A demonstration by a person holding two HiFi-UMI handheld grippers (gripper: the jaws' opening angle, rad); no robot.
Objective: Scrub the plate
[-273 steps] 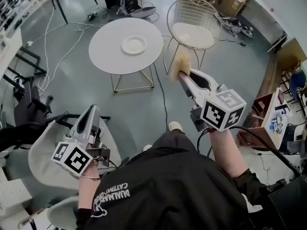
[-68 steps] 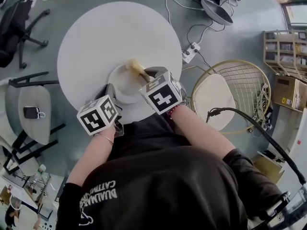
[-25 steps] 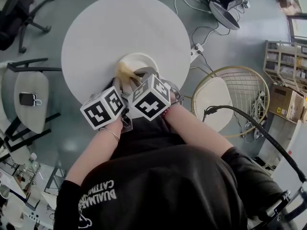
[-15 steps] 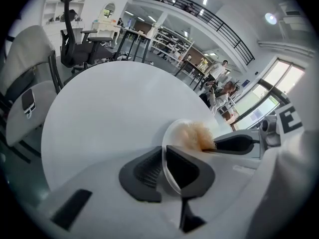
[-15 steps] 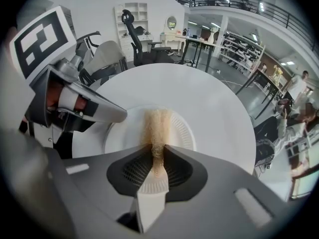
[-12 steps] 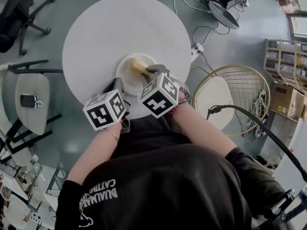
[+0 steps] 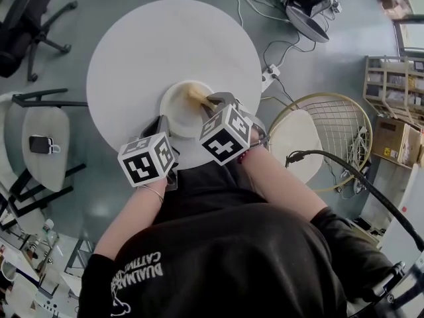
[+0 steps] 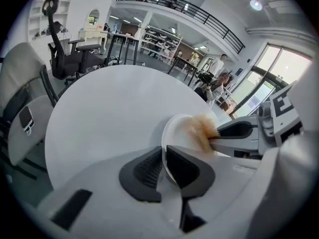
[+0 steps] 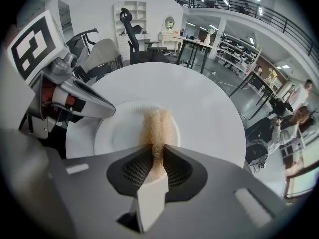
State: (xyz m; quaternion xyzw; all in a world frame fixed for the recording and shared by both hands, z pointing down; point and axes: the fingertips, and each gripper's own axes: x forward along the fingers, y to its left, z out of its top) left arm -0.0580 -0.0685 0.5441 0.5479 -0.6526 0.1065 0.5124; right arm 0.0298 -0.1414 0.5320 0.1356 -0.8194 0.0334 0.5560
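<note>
A white plate (image 7: pixel 177 110) lies near the front edge of the round white table (image 7: pixel 165 45). My left gripper (image 7: pixel 161 123) is shut on the plate's near left rim; in the left gripper view the rim runs between the jaws (image 8: pixel 163 164). My right gripper (image 7: pixel 209 102) is shut on a tan sponge (image 7: pixel 196 93), which rests on the plate's far right part. In the right gripper view the sponge (image 9: pixel 156 126) sticks out from my right gripper (image 9: pixel 158 159) onto the plate (image 9: pixel 119 128), with the left gripper (image 9: pixel 82 101) at the plate's left rim.
A wire chair with a pale cushion (image 7: pixel 318 138) stands right of the table. A grey chair with a phone on it (image 7: pixel 41 144) stands at the left, an office chair (image 7: pixel 26 25) further back. Cables and a power strip (image 7: pixel 268 78) lie on the floor.
The right gripper has carried the sponge across the plate from its left side towards its far right side. The left gripper has kept its hold on the rim and rolled a little.
</note>
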